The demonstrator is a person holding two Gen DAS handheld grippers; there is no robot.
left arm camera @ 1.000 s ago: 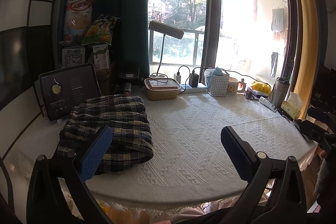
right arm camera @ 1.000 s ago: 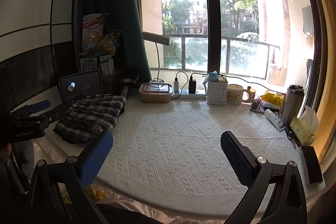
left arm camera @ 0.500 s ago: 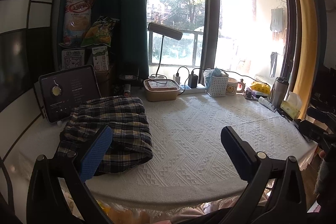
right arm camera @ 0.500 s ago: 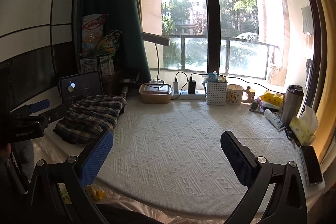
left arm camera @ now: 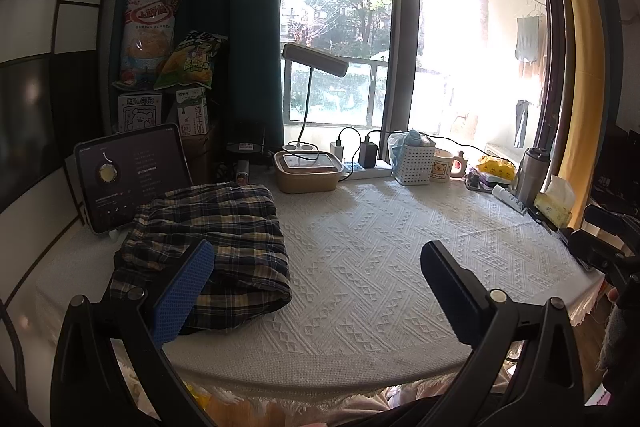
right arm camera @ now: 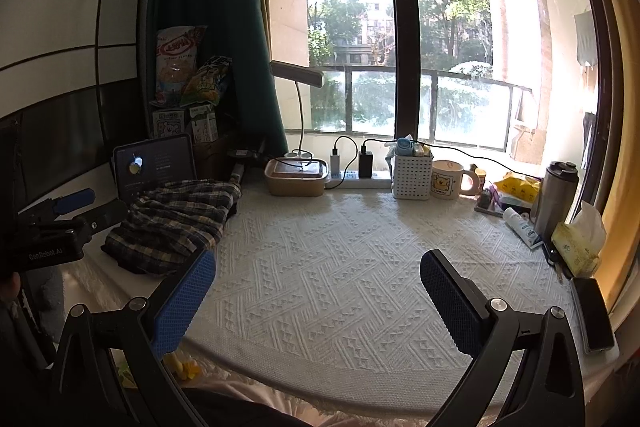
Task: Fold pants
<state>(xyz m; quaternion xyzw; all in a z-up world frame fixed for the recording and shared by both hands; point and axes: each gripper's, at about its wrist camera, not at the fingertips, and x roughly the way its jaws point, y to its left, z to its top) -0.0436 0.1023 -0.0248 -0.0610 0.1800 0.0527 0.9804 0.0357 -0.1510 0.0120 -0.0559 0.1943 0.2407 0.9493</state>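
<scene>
The plaid pants (left arm camera: pixel 208 247) lie folded in a compact stack at the left side of the white textured tablecloth (left arm camera: pixel 380 247); the right wrist view shows the pants (right arm camera: pixel 176 219) at middle left. My left gripper (left arm camera: pixel 316 291) hovers open near the table's front edge, its left pad overlapping the pants' near corner in view, nothing between its fingers. My right gripper (right arm camera: pixel 316 299) is open too, over the bare cloth (right arm camera: pixel 340 267) to the right of the pants, holding nothing. The left gripper's body (right arm camera: pixel 60 227) shows at the left edge of the right wrist view.
A tablet (left arm camera: pixel 132 175) stands behind the pants. Along the window sit a lunch box (left arm camera: pixel 306 173), lamp (left arm camera: pixel 314 61), power strip, white basket (left arm camera: pixel 414 163), mug (left arm camera: pixel 444 167). A steel flask (right arm camera: pixel 556 199), tissues (right arm camera: pixel 576 243) and a phone (right arm camera: pixel 594 311) line the right edge. Snack bags stack at back left.
The left wrist view has shifted very slightly; the pants and both open grippers stay as they were.
</scene>
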